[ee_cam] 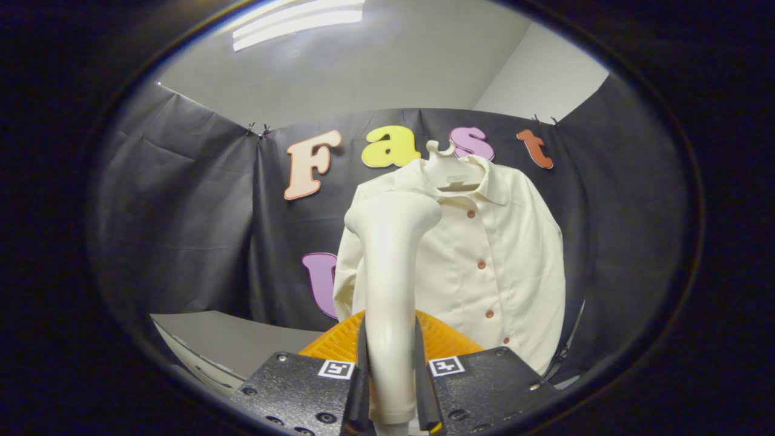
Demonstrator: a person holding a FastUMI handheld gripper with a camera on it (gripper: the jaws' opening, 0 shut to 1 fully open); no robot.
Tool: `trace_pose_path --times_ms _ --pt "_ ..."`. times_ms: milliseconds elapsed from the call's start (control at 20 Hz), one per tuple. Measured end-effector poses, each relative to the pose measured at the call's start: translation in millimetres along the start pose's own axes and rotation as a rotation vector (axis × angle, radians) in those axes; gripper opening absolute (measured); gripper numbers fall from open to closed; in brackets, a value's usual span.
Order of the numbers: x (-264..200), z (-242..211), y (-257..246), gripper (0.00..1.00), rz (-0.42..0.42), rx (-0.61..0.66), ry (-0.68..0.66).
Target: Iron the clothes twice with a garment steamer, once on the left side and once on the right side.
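Black cloth hangs as the booth's wall, creased in soft folds and curving round on both sides. Small clips pin its top edge where two panels meet, and more clips hold it further right. Above the cloth rises a plain pale wall, meeting a second wall at a corner. A long ceiling light glows overhead. Low down lies a grey surface.

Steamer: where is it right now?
In the gripper view the garment steamer stands upright, clamped between the gripper fingers, its head raised before the left half of the cream shirt hanging on a hanger.
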State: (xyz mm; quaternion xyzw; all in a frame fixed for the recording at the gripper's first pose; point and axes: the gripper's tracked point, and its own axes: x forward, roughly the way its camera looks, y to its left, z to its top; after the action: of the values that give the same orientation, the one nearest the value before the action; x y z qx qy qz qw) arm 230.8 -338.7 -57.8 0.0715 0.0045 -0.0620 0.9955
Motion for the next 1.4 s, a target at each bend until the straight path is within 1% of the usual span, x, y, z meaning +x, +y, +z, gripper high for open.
trace_pose_path --times_ms 300,500,750,900,1250,1400 --pt "38 -30 -23 0.30 0.002 0.036 0.024" --pt "41 -55 -27 0.30 0.026 0.068 0.042" --pt "29 -81 -28 0.31 0.039 0.065 0.063" --pt "18 -105 -32 0.31 0.037 0.063 0.085" --pt "-17 -181 -44 0.30 0.028 0.175 0.160" --pt "-29 -202 -46 0.31 0.022 0.217 0.185"
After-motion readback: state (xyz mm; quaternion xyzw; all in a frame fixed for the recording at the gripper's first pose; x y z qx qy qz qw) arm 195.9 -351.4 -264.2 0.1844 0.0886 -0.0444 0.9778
